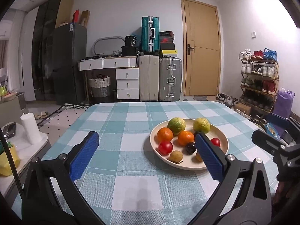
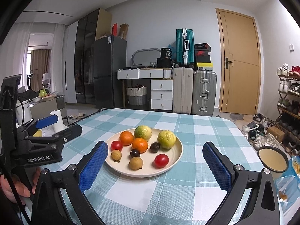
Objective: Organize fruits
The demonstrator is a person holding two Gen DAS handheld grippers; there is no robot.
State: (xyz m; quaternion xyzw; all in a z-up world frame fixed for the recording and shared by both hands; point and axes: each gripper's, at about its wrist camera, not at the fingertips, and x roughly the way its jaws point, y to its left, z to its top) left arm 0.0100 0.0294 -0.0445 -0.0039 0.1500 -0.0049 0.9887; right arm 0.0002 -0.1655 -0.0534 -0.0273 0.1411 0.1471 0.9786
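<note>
Cream-coloured and round, the shallow plate (image 2: 174, 161) sat on the table covered by a teal-and-white checked cloth (image 2: 196, 131), holding all the fruit. At its far side lay two large green-yellow citrus fruits (image 2: 142, 132), one to the left and the other (image 2: 166, 139) to the right. Two orange mandarins (image 2: 126, 138) lay just in front of them, the second (image 2: 140, 145) touching or nearly touching the left citrus. Two dark purple round fruits (image 2: 155, 147) sat near the plate's middle, the nearer one (image 2: 135, 153) just beside the second mandarin. A small red tomato (image 2: 116, 145) lay at the plate's left and another (image 2: 161, 160) toward its near right. Two tan, rough-skinned longans (image 2: 116, 154) rested along the near edge, the larger (image 2: 136, 163) closest to the camera.

The right gripper (image 2: 155, 164) hung above the cloth with its blue-padded fingers (image 2: 93, 166) spread wide, the plate between and beyond them, nothing held. The left gripper (image 1: 148, 153) was likewise spread wide and empty, off to the plate's left, its right pad overlapping the plate's near rim in the left wrist view. A hand (image 2: 16, 185) gripped the left gripper's handle at the lower left of the right wrist view. A white enamel cup (image 2: 272, 159) stood at the table's right edge.
</note>
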